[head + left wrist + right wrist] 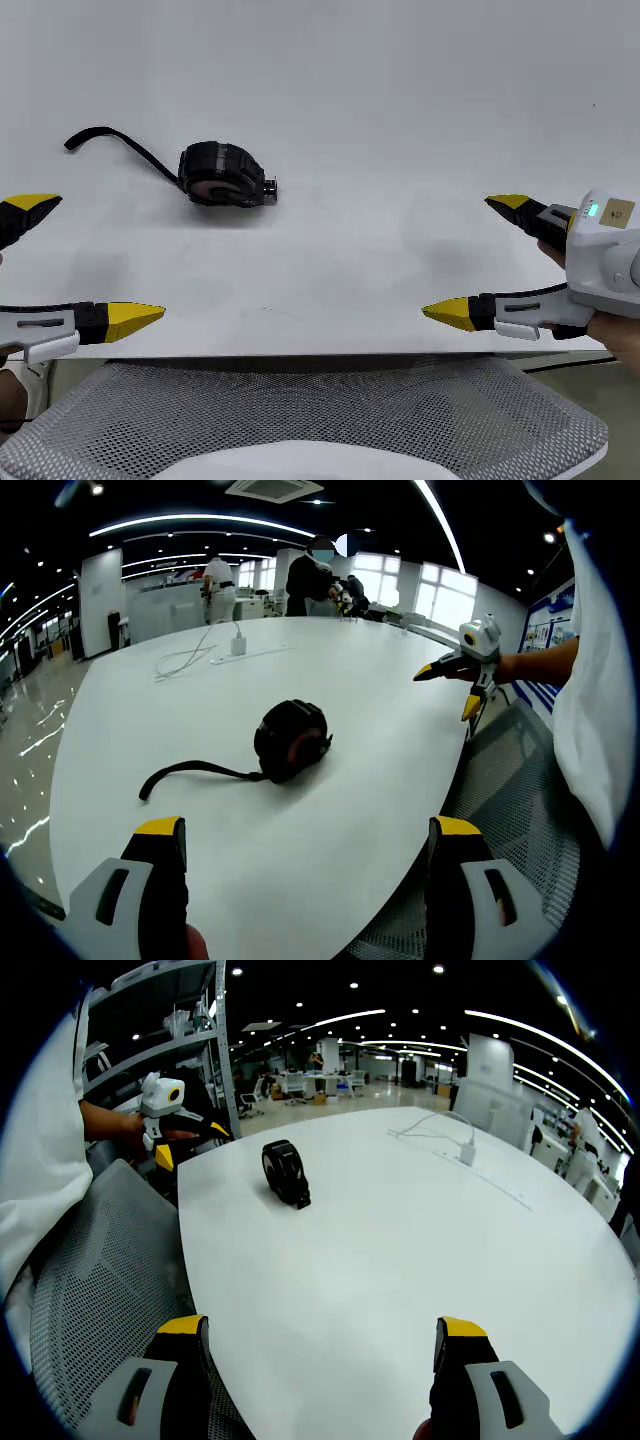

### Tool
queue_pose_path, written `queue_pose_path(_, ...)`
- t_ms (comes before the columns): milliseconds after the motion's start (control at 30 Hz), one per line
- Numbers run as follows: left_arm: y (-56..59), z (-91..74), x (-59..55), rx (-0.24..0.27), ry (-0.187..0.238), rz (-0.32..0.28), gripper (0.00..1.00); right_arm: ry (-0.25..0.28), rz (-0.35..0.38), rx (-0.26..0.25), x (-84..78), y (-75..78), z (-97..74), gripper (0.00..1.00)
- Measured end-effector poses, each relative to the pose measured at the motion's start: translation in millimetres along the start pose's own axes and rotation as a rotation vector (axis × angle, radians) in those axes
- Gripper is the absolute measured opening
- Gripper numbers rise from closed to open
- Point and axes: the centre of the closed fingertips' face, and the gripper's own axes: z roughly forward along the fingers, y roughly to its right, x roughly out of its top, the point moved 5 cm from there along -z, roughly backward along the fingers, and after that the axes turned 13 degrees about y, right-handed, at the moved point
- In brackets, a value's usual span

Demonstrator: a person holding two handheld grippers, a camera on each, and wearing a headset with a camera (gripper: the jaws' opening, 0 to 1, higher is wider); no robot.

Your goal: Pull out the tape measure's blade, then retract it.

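Observation:
A black tape measure (224, 175) lies on the white table (380, 90), left of centre, with its black wrist strap (115, 141) trailing off to the left. Its blade is fully inside the case. The same tape measure (292, 740) sits ahead of the left gripper (305, 845), well beyond the yellow tips. My left gripper (50, 260) is open at the table's near left edge. My right gripper (478, 255) is open at the near right edge, holding nothing. From the right gripper (318, 1345) the tape measure (286, 1172) lies far ahead.
A grey mesh chair back (300, 410) sits just below the table's front edge. A white cable and adapter (215, 650) lie at the table's far side. People stand beyond the table (315, 575) in an open office.

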Motion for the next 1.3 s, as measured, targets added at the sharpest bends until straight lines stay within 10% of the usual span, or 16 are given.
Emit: queue_pose_path(1300, -1.9, 19.0, 8.0, -0.047, -0.003, 0.035, 0.99, 0.024, -0.007, 0.013, 9.5, 4.6, 14.8, 0.9)
